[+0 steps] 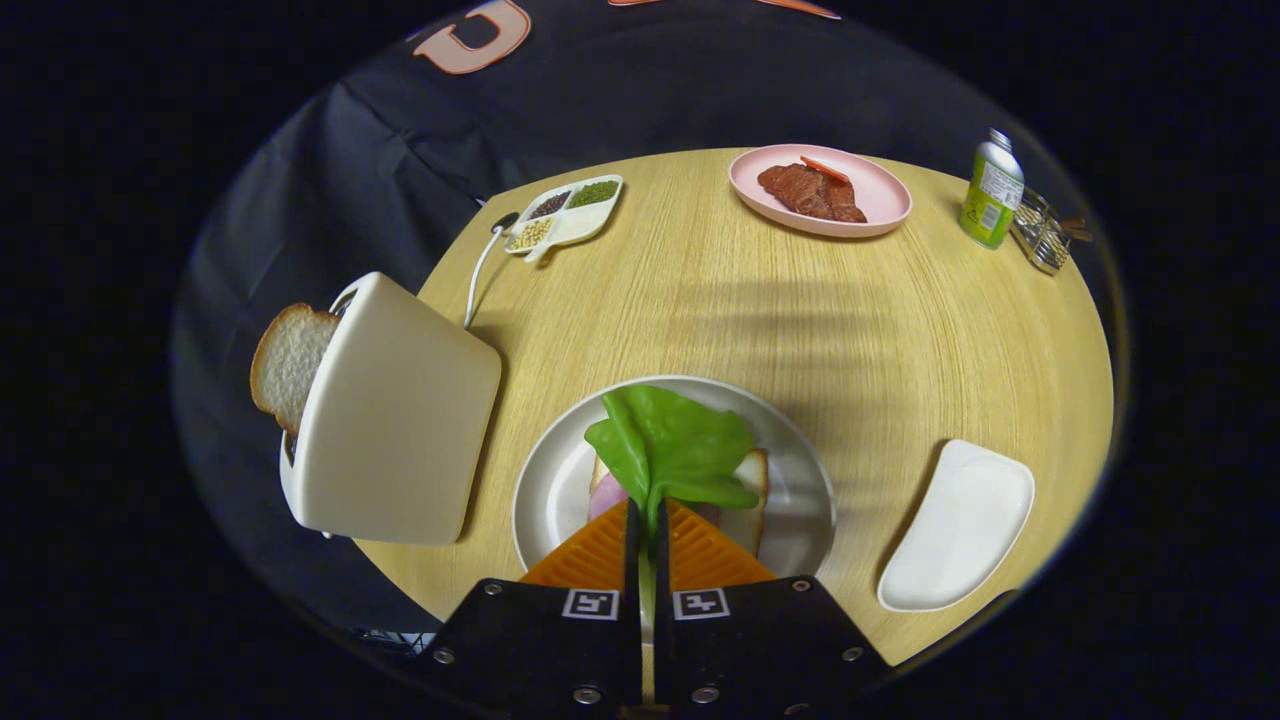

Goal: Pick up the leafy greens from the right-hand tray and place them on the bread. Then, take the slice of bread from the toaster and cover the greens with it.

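My gripper [647, 518] is shut on the stem of the leafy greens [672, 447], which spread out just ahead of the fingertips. The leaf hangs over a slice of bread [748, 500] topped with a pink ham slice [606, 495], both on a round white plate [800, 470]. Whether the leaf touches the bread I cannot tell. To the left of the plate stands a cream toaster [395, 420] with a slice of bread [288, 362] sticking out of its slot. The white tray [958, 528] to the right of the plate holds nothing.
Beyond the plate the wooden table [800, 320] carries a pink plate of meat slices [820, 190], a divided white dish of seeds [566, 212] with a spoon, a green bottle [992, 192] and a small wire rack [1042, 235] at the far right.
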{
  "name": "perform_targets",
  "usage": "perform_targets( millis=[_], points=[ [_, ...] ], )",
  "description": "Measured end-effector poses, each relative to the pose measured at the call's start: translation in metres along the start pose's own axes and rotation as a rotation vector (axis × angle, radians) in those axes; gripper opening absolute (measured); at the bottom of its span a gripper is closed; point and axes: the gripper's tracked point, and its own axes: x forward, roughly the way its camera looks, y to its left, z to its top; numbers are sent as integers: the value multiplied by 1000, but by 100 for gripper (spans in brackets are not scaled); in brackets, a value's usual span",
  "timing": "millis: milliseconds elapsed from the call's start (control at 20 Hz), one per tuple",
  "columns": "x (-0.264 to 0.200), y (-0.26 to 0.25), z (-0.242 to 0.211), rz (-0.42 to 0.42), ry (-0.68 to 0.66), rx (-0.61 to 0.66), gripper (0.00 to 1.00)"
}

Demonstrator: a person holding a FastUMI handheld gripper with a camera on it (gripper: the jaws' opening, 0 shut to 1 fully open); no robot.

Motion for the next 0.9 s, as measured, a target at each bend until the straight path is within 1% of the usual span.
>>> perform_targets(
  millis=[100, 150, 200, 250, 400, 450, 500, 550, 600, 650, 750, 900],
  points=[
    [-2, 5, -1, 32, 15, 24, 8],
    [-1, 4, -1, 38, 16, 24, 11],
    [0, 0, 0, 30, 13, 14, 14],
    [2, -4, 0, 14, 8, 0, 19],
    [1, -19, -6, -44, 17, -29, 29],
    [1, -22, -8, -61, 21, -42, 38],
    [1, -25, -8, -76, 21, -53, 40],
    [0, -25, -9, -85, 19, -59, 48],
    [-1, -23, -8, -83, 10, -59, 52],
    [-1, -18, -6, -77, 0, -58, 58],
    [-4, -12, -4, -72, -6, -58, 64],
    [-10, -9, 3, -99, -26, -71, 68]
  ],
)
